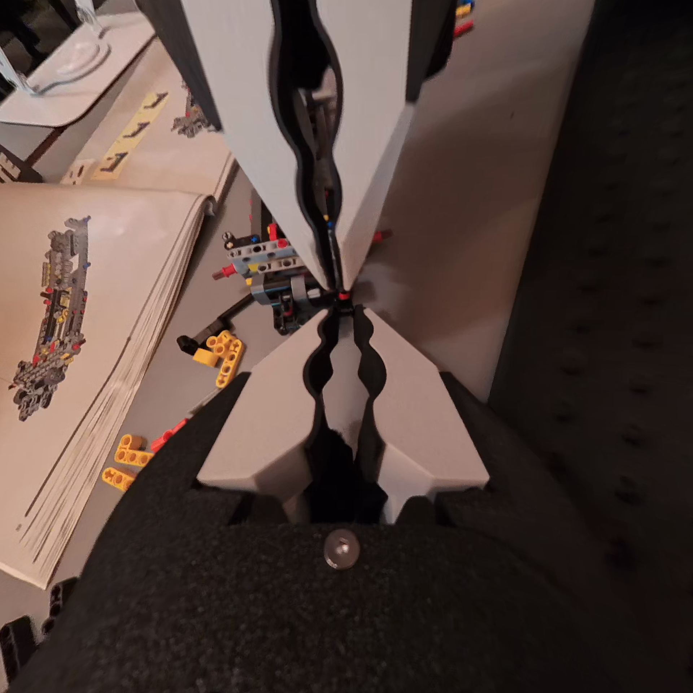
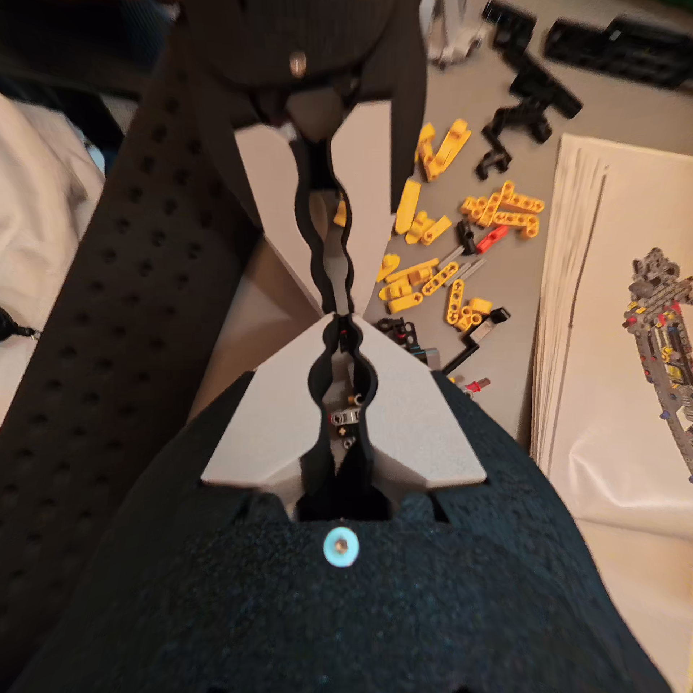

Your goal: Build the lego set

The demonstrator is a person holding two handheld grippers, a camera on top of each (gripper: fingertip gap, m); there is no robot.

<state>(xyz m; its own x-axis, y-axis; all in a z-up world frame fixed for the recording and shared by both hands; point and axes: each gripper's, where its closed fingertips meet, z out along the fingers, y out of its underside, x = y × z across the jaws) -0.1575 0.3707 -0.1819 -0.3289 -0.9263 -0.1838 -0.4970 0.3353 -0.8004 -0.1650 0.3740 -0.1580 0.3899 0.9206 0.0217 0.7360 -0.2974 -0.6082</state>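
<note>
The two white, wedge-shaped grippers meet tip to tip above the grey counter [image 1: 240,195]. The left gripper [image 1: 342,308] has its fingers nearly closed on a small black piece with a red end [image 1: 342,297]; the right gripper [image 2: 342,325] pinches the same piece from the other side. Just behind sits the partly built grey-and-black lego assembly [image 1: 275,277]. Loose yellow beams [image 2: 442,277] lie scattered beside the open instruction booklet [image 1: 112,300], which lies flat on the counter to one side.
</note>
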